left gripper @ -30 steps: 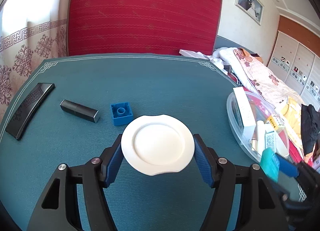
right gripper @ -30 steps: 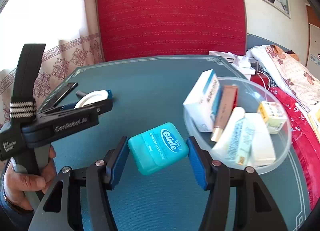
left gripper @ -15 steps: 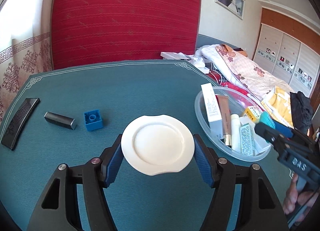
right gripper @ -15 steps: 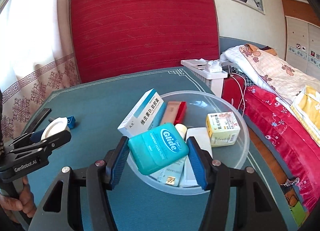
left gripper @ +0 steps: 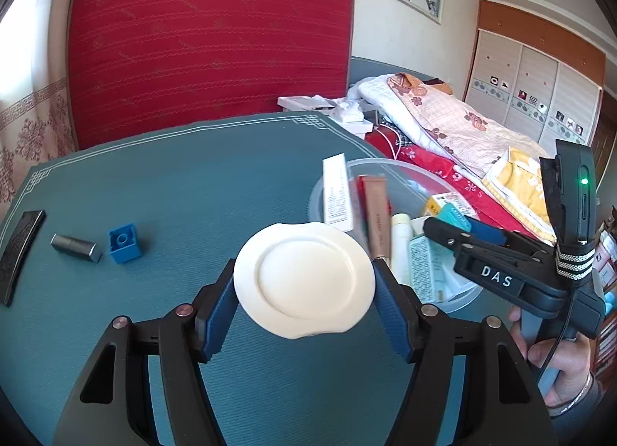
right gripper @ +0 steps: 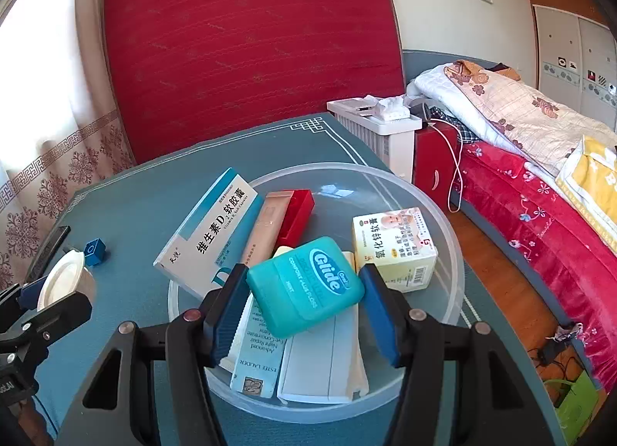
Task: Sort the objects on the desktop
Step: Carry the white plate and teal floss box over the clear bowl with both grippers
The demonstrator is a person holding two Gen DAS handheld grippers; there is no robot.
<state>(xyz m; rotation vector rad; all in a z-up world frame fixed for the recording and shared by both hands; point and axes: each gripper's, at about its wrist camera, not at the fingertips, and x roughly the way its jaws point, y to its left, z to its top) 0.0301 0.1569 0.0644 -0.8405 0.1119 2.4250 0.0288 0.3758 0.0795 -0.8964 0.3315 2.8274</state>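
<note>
My left gripper is shut on a small white plate and holds it above the teal table, just left of the clear plastic bowl. My right gripper is shut on a teal Glide floss box and holds it over the bowl. The bowl holds several boxes and tubes. The right gripper also shows in the left wrist view, and the plate shows in the right wrist view.
A blue toy brick, a dark lipstick tube and a black curved case lie at the table's left. A red headboard stands behind. A white heater and a bed lie beyond the right edge.
Both grippers have moved right toward the bowl with their loads. The floss box went from beside the bowl to over its contents. The plate came up beside the bowl.
</note>
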